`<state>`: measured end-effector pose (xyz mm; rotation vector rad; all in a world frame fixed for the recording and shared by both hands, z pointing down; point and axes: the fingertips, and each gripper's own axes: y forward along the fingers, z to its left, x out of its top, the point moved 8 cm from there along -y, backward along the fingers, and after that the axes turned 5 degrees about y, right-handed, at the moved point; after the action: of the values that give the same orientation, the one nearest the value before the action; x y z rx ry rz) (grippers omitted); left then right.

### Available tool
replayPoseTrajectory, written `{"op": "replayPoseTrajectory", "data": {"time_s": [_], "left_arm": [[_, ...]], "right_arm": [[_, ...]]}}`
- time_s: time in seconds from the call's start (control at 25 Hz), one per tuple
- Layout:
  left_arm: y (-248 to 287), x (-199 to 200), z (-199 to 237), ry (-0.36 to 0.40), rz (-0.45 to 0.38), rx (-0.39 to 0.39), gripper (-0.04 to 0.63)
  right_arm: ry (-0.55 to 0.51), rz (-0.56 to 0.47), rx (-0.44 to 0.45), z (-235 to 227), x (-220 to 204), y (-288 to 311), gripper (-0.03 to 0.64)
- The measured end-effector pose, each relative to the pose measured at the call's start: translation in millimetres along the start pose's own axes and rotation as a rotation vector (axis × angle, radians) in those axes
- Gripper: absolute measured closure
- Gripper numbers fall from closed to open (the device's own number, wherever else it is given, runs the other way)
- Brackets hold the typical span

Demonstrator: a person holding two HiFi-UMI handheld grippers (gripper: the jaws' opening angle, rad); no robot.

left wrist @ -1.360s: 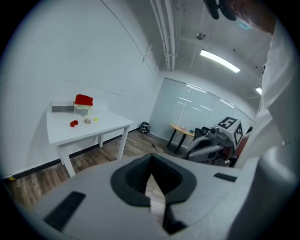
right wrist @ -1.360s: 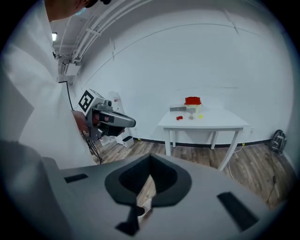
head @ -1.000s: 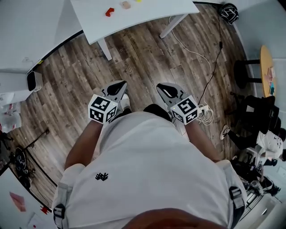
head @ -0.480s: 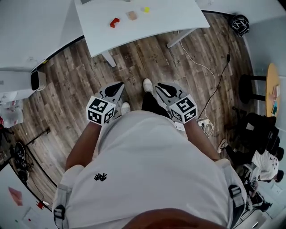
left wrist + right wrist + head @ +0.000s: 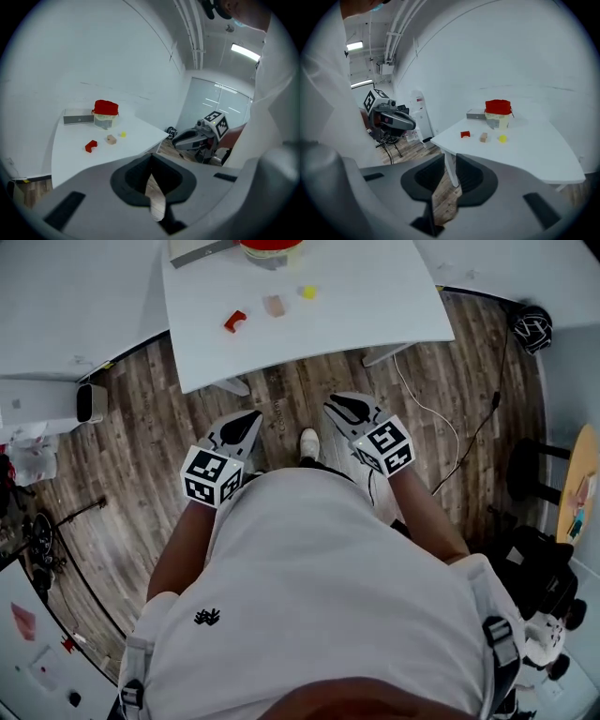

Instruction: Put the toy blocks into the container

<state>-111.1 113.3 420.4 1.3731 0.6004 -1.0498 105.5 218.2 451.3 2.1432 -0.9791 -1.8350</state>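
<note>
Three toy blocks lie on the white table (image 5: 375,306): a red block (image 5: 234,321), a tan block (image 5: 274,305) and a small yellow block (image 5: 308,292). Behind them stands the container (image 5: 272,247) with a red lid. My left gripper (image 5: 248,418) and right gripper (image 5: 339,404) hang over the wooden floor, short of the table's near edge. The left gripper (image 5: 151,161) is shut and empty. The right gripper's (image 5: 451,159) jaws are opening a little, with nothing between them. Both gripper views show the blocks (image 5: 91,146) (image 5: 483,137) and the container (image 5: 105,114) (image 5: 498,114) ahead.
A flat grey box (image 5: 199,249) lies beside the container. The table's legs (image 5: 230,385) stand under its near edge. A white cable (image 5: 441,442) runs across the floor at right. A white appliance (image 5: 47,404) stands at left; dark stools and chairs stand at far right.
The table and its blocks have come nearer and further into view as the person walks toward it. Both grippers stay in front of the body, the right one a little further forward.
</note>
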Motion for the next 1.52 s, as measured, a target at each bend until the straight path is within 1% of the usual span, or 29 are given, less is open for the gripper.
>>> {"op": "replayPoseTrajectory", "data": {"time_s": [0.16, 0.28, 0.4, 0.48, 0.6, 0.8, 0.88, 0.96, 1.08, 1.28, 1.36, 1.52], "left_arm": [[23.2, 13.0, 6.2, -0.017, 0.003, 0.05, 0.588], [27.3, 18.9, 16.3, -0.028, -0.009, 0.085, 0.589], [24.3, 20.2, 33.9, -0.06, -0.017, 0.094, 0.589], [23.2, 22.2, 52.4, -0.082, -0.016, 0.101, 0.589], [18.1, 31.6, 81.2, -0.088, -0.027, 0.087, 0.589], [10.1, 41.4, 110.5, -0.05, -0.034, 0.036, 0.589], [7.1, 40.4, 121.8, -0.053, -0.03, 0.035, 0.589], [5.9, 38.8, 130.8, -0.07, -0.028, 0.057, 0.589], [9.7, 41.2, 139.4, -0.088, -0.03, 0.102, 0.589], [31.9, 59.8, 141.4, -0.124, -0.07, 0.181, 0.589], [40.5, 64.6, 141.4, -0.13, -0.073, 0.209, 0.589], [52.8, 71.6, 142.9, -0.175, -0.079, 0.272, 0.589]], "right_arm": [[-0.025, 0.008, 0.04, -43.4, 16.7, 17.0, 0.541], [-0.041, 0.026, 0.056, -61.2, 27.8, 32.4, 0.541], [-0.053, 0.048, 0.049, -71.7, 36.9, 46.1, 0.541], [-0.053, 0.061, 0.028, -80.4, 45.0, 56.6, 0.541], [-0.05, 0.071, -0.009, -91.7, 58.0, 75.7, 0.54], [-0.076, 0.091, -0.069, -114.4, 77.0, 101.9, 0.518], [-0.091, 0.103, -0.09, -127.4, 82.0, 114.1, 0.506], [-0.1, 0.123, -0.1, -144.4, 85.3, 126.6, 0.503], [-0.124, 0.166, -0.088, -169.7, 87.5, 144.7, 0.488], [-0.197, 0.243, -0.045, -214.0, 91.8, 176.2, 0.467], [-0.216, 0.27, -0.029, -229.0, 90.7, 190.3, 0.462], [-0.255, 0.332, 0.008, -255.4, 86.4, 216.8, 0.448]]}}
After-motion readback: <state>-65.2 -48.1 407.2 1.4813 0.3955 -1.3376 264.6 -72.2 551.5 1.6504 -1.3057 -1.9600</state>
